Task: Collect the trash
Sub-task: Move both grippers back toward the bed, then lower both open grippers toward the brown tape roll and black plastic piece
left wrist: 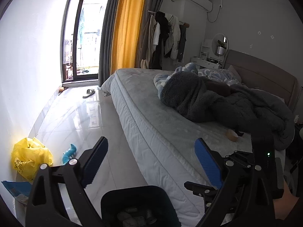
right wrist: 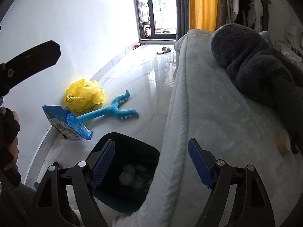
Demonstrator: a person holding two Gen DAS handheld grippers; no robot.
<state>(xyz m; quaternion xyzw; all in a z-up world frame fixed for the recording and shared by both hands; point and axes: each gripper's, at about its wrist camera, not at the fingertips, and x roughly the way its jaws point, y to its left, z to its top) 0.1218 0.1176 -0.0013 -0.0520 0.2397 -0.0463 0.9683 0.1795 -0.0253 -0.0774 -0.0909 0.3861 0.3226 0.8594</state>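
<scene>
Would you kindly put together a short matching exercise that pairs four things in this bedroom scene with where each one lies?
Things:
1. yellow plastic bag
2. slipper
3. dark fleece blanket
4. crumpled paper balls

Places:
A. inside the black bin
B. on the bed
C. on the floor against the white wall
D. on the floor near the balcony door

Pairs: 1-C, 2-D, 3-B, 4-A
</scene>
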